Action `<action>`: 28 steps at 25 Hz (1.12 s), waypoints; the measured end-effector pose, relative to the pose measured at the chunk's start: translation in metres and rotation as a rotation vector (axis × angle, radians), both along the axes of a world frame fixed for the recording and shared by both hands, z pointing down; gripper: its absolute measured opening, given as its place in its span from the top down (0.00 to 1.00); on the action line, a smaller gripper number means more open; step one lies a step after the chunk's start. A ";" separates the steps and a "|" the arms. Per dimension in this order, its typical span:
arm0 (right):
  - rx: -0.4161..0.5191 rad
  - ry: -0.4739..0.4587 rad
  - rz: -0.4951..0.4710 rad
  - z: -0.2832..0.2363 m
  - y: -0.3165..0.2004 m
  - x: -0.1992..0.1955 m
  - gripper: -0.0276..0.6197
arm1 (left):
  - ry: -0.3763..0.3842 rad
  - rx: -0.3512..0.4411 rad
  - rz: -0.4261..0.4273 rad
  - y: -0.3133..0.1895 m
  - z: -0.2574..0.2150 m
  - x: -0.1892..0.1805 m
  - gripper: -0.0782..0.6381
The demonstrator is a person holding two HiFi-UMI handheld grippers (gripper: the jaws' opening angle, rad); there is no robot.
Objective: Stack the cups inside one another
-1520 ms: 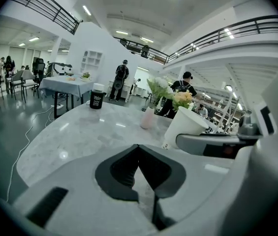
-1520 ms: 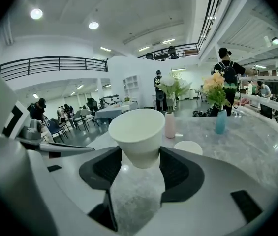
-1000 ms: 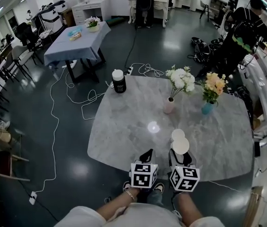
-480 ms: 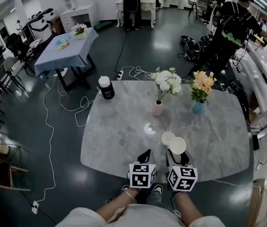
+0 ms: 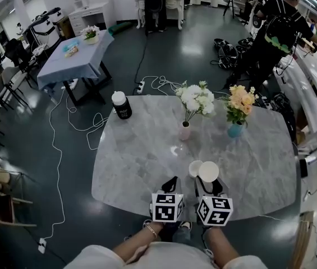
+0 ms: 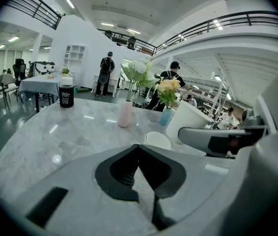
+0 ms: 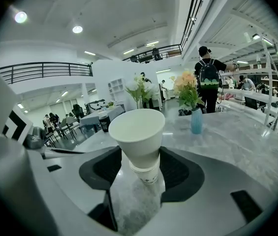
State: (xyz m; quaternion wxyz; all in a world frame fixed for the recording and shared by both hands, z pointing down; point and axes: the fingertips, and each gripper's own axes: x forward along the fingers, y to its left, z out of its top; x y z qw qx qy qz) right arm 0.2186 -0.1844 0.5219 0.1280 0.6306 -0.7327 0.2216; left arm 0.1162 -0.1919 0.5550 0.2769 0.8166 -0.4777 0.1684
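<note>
White paper cup point(image 7: 138, 132) gripped by the right gripper point(image 7: 141, 152) over the near edge of the grey marble table point(image 5: 141, 161).

Its jaws stand wide and press on the lower part of the cup, which is mouth up, with a band of small print near its base. A second white cup point(image 5: 194, 168) stands on the table just left of the held one, close to the near edge and a little right of the middle; whether the two touch cannot be told. The left gripper point(image 6: 139, 149) hangs over the near edge beside the right one, its jaws closed tip to tip with nothing between them. Further in, a pink vase point(image 5: 184, 131) of white flowers stands about mid-table. A blue vase point(image 5: 235, 130) of orange flowers is to its right, and a black jar point(image 5: 122, 106) with a white lid stands at the far left corner.
</note>
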 end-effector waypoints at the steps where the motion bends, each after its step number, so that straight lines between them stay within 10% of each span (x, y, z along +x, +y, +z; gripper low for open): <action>1: -0.003 -0.002 -0.001 0.001 -0.003 0.000 0.61 | -0.001 -0.004 0.000 -0.002 0.001 0.001 0.90; 28: -0.088 -0.008 -0.058 0.037 -0.028 -0.009 0.61 | -0.010 -0.084 -0.038 -0.026 0.034 -0.001 0.90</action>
